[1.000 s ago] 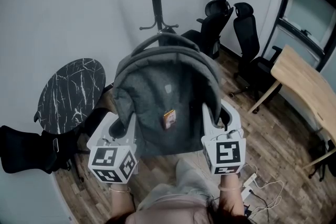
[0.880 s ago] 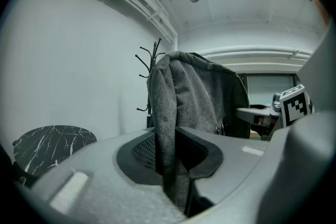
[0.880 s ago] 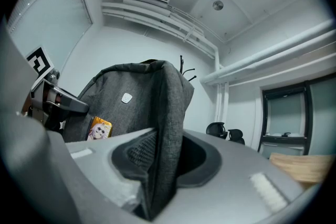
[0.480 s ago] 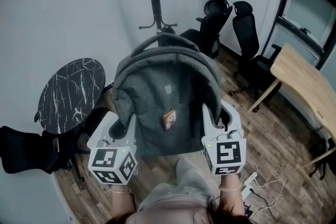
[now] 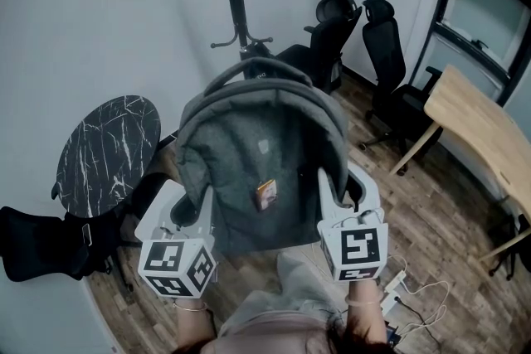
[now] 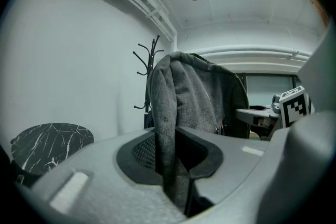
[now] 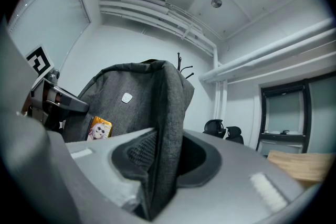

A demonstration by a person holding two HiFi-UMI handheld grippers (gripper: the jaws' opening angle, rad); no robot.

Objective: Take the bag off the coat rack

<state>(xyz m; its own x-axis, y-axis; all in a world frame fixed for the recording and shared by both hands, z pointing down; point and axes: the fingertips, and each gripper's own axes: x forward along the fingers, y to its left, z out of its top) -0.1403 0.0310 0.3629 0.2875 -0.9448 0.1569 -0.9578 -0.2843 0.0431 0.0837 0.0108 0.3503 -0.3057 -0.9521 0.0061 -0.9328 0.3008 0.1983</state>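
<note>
Pale grey left gripper (image 5: pixel 192 206) and right gripper (image 5: pixel 341 188) bear black-and-white marker cubes (image 5: pixel 177 268).

The left tool (image 6: pixel 176 168) is clamped on a fold of the grey bag (image 6: pixel 202 97); the black coat rack (image 6: pixel 148 63) stands behind it; a marbled round tabletop (image 6: pixel 50 144) sits lower left.

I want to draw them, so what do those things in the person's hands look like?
The left hand-held gripper and right hand-held gripper are chunky pale grey shells, jaws lined with black ribbed pads. Each carries a white cube printed with black square markers. A thin bracelet circles each wrist.
</note>
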